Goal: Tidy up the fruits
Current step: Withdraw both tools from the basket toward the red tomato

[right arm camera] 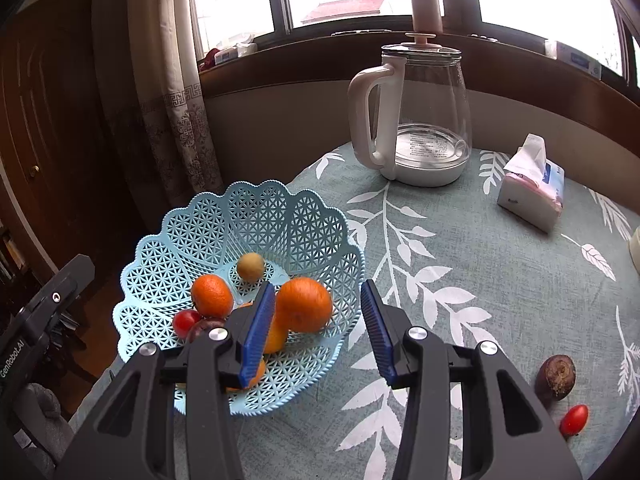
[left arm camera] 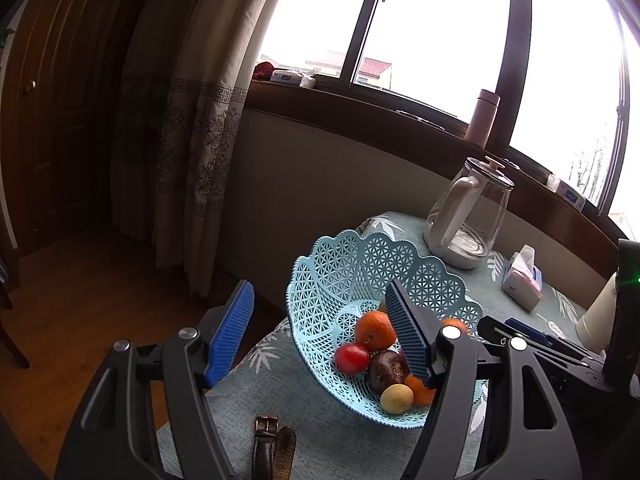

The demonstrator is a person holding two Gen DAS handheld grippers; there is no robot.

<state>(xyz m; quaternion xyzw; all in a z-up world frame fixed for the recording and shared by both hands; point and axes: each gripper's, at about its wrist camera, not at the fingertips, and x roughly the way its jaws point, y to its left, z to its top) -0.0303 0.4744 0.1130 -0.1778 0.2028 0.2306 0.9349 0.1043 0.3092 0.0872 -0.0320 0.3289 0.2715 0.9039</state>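
The left claw (left arm camera: 320,332) is wide open with nothing in it, held up above the near-left side of the counter (right arm camera: 480,280) and tipped down a little. Its right finger hangs over the blue basket (left arm camera: 344,264) and its left finger sticks out past the counter's edge, over the wood floor (left arm camera: 80,304). The right claw (right arm camera: 318,330) is open wide too and holds nothing. It points down over the right rim of the basket, with its left finger above the fruit and its right finger just outside the rim. The big orange (right arm camera: 304,304) shows between the two fingers, but they are not touching it. The basket sits at the left edge of the counter and holds more fruit: a small orange (right arm camera: 212,295), a red tomato (right arm camera: 186,322), a dark brown fruit (left arm camera: 387,366) and a small yellow-green ball (right arm camera: 250,266) (in the left view a pale yellow ball lies near the front rim as well). Two fruits are out on the cloth, well apart from the basket on the right: a brown fruit (right arm camera: 556,376) and a little tomato (right arm camera: 574,420) just beside it. A kettle (right arm camera: 416,120) and a tissue pack (right arm camera: 532,192) stand at the back. A watch strap (left arm camera: 272,448) lies near the left claw.
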